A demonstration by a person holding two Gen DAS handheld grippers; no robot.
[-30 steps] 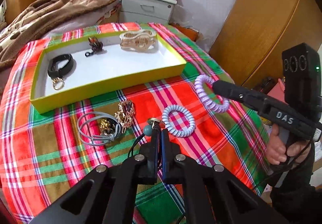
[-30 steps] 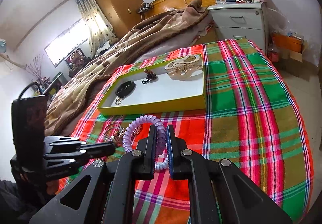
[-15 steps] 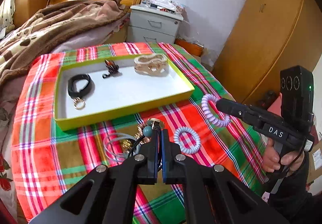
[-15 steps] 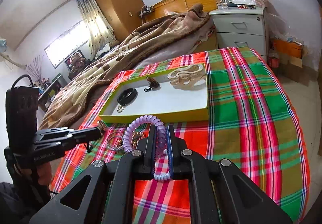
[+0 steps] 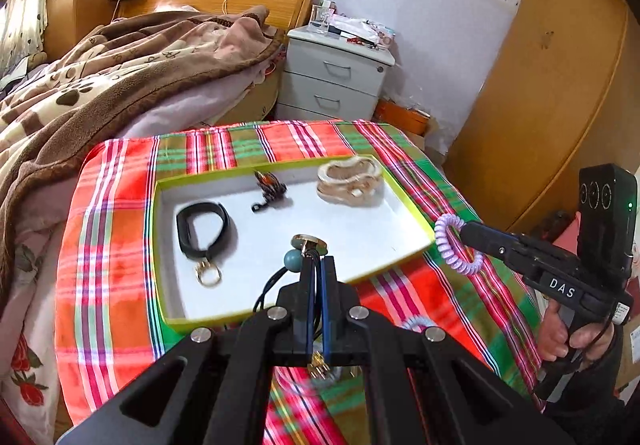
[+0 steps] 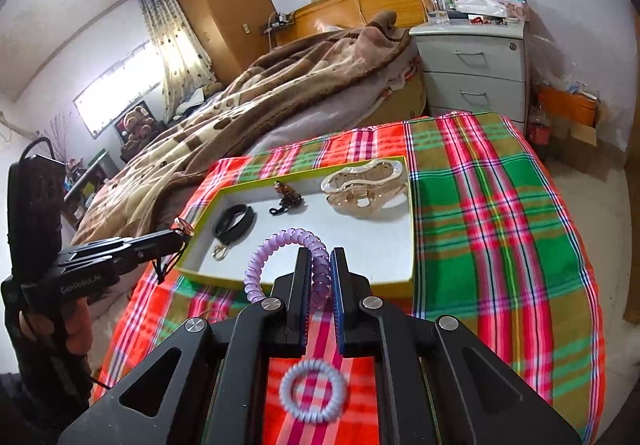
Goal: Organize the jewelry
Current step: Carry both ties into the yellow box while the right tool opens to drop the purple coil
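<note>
Purple coil hair tie (image 6: 286, 261) clamped in right hand-held gripper (image 6: 320, 277), left hand-held gripper (image 5: 318, 273) pinching cord bracelet (image 5: 298, 257)

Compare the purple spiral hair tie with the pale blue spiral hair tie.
The purple spiral hair tie is clamped upright in the right gripper; the pale blue spiral hair tie lies flat, free, on the plaid tablecloth. Purple is a stretched oval; blue is round. Both are coiled loops outside the yellow-rimmed tray.

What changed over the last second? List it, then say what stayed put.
Both tools moved forward toward the tray. The left tool, shut on the bead cord, now hangs over the tray; the right tool brought the purple coil tie to its near edge. The tray's three pieces stayed put.
</note>
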